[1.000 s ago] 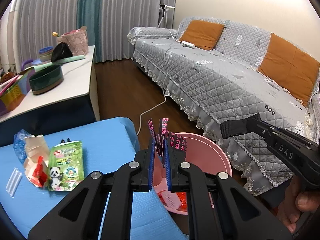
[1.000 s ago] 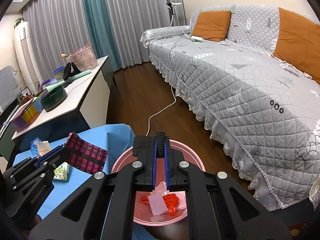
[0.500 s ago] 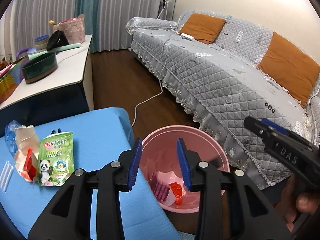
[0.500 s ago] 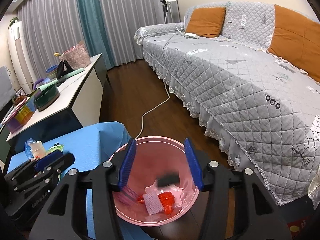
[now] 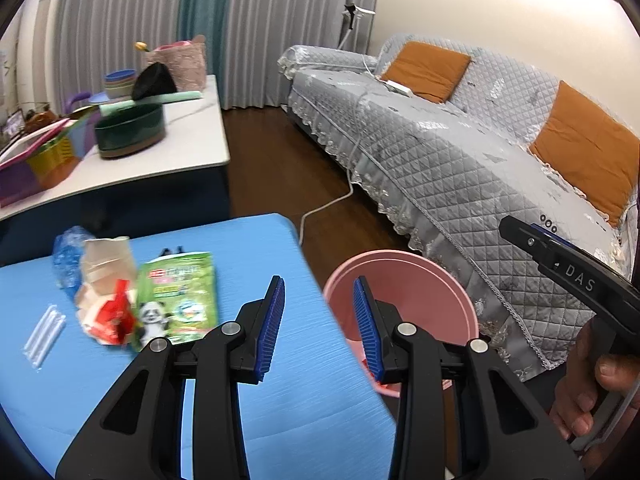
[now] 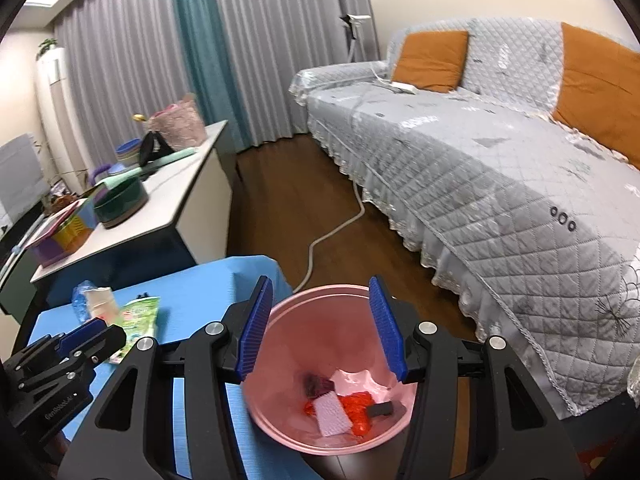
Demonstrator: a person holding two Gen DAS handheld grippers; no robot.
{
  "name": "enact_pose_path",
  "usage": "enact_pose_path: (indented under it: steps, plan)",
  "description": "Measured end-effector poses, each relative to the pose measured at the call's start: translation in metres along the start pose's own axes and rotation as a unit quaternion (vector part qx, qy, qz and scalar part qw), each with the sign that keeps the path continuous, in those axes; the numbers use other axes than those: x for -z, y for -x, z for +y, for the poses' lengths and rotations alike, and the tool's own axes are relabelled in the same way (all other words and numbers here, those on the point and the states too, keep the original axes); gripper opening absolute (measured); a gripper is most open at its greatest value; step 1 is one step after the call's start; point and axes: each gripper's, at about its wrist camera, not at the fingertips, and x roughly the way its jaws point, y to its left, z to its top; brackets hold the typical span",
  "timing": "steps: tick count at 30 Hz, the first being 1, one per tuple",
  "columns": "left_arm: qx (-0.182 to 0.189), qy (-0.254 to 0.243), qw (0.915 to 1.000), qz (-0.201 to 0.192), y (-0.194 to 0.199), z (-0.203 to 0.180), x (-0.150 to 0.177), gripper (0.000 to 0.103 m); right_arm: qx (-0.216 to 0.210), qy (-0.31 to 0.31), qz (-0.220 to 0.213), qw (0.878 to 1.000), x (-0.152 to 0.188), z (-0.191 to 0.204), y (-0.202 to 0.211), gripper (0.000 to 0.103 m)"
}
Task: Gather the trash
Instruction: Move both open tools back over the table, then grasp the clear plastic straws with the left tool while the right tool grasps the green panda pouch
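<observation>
Over the corner of the blue desk (image 5: 120, 360), the left gripper (image 5: 318, 322) hangs with its jaws apart and nothing between them, its blue ribbed pads (image 5: 272, 320) framing the desk edge and the rim of the pink trash bin (image 5: 400, 276) that stands on the wooden floor just beside the desk at about 3 o'clock from it. Uncollected trash lies on the desk at roughly 10 o'clock from the left gripper: a green snack packet with a panda (image 5: 176, 300), touching a crumpled paper wrapper with red print (image 5: 106, 280), a crushed clear plastic piece (image 5: 66, 256) just behind that, and a small clear straw sleeve (image 5: 44, 334) lying apart toward 9 o'clock. The right gripper (image 6: 322, 326) hovers directly above the bin (image 6: 280, 408), jaws wide apart and empty. Inside the bin lie red crumpled plastic (image 6: 356, 408), a white foam net (image 6: 334, 416), a dark patterned wrapper (image 6: 318, 384), a pale pink sheet (image 6: 356, 380) and a small black piece (image 6: 380, 410). In the left wrist view the right gripper's body shows at 3 o'clock, held in a hand (image 5: 588, 396). A sofa under a grey quilted cover (image 6: 500, 184) runs along 1 to 3 o'clock.
</observation>
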Motion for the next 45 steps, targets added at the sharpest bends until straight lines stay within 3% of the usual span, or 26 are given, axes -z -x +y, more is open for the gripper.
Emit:
enact_pose_path:
  steps: [11, 22, 31, 45]
  plan:
    - [-0.05, 0.027, 0.9981, -0.024, 0.05, 0.085, 0.004, 0.036, -0.063, 0.029, -0.008, 0.998, 0.01, 0.064, 0.005, 0.05]
    - [-0.114, 0.07, 0.9901, -0.042, 0.084, 0.185, 0.013, 0.036, -0.123, 0.04, 0.013, 0.991, 0.023, 0.125, -0.006, 0.048]
    - [-0.157, 0.151, 0.9757, -0.023, 0.071, 0.251, 0.049, 0.034, -0.148, 0.045, 0.063, 0.986, 0.043, 0.156, -0.049, 0.048]
    - [-0.191, 0.186, 0.9638, 0.02, 0.029, 0.306, 0.073, 0.034, -0.172, 0.045, 0.136, 0.975, 0.068, 0.187, -0.122, 0.048]
